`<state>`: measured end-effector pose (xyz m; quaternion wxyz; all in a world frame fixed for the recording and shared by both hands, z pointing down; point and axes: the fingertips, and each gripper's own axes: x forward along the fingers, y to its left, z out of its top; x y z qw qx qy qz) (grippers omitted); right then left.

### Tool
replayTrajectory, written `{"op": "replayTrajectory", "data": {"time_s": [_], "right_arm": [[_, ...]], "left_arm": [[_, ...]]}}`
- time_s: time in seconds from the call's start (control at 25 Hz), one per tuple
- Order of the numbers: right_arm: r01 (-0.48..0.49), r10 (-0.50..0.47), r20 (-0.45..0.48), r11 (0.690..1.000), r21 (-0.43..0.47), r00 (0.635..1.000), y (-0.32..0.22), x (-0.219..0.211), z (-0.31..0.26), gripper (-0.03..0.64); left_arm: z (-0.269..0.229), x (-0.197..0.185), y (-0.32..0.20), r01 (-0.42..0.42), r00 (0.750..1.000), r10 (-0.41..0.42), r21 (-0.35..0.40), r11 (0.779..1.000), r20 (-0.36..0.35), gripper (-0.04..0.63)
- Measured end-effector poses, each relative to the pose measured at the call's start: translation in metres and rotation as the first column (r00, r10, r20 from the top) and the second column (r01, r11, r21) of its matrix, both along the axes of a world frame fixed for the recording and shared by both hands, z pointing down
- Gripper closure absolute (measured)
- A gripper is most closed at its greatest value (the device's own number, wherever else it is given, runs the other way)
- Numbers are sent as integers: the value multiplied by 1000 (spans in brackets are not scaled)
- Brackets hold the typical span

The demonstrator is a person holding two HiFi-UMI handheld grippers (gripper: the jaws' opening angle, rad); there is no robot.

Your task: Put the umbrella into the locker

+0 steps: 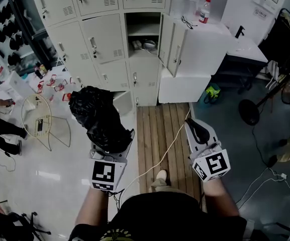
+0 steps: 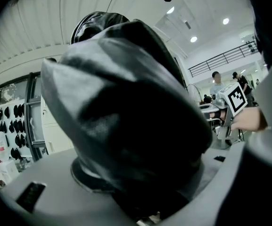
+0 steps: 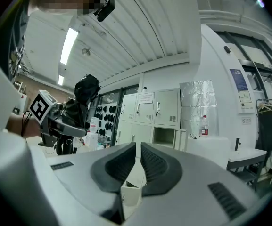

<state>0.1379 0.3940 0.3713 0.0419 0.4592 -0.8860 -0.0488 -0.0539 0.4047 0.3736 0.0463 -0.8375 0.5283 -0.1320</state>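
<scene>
— Gripping anything with the left gripper (image 1: 113, 145)?

— Yes, clamping down on a black umbrella (image 1: 97, 113). Holding the jaws partway apart around it, pads pressing into the crumpled, folded fabric. Seeing almost nothing but that dark bundle in the left gripper view, bulging up and forward past the fingertips.

— And doing what with the right gripper (image 3: 138, 149)?

— Carrying nothing. Pressing the two ribbed pads together with only a hairline between them, and pointing roughly level toward the bank of lockers (image 1: 102, 44).

— Sitting where, that umbrella, against the locker?

— Hanging in the air in the grip, well short of the open locker compartment (image 1: 143, 34) and not yet going inside. Hovering over the pale floor, just left of the wooden floor strip (image 1: 157, 129), with the compartment straight ahead and a little to the right in the head view.

— Showing anything inside the compartment?

— Showing a shelf with a few small items on it, too small to name. Swinging its door (image 1: 166, 39) out to the right.

— Standing near it, anything else?

— Just right of the lockers, standing on a white cabinet (image 1: 205, 49): a clear bottle (image 1: 204, 11) with a red cap, near a pair of glasses (image 1: 187, 22). Trailing across the wood between the two grippers, a pale cable (image 1: 171, 143).
</scene>
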Motion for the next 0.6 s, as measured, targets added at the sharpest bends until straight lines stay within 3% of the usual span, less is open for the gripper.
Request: {"op": "replayTrajectory", "data": {"time_s": [0.6], "right_arm": [[80,-80,10,997,7,997,-89,33,-3,581]], "left_arm": [[-5,44,-84,39,999,-39,6,999,7,302]]}}
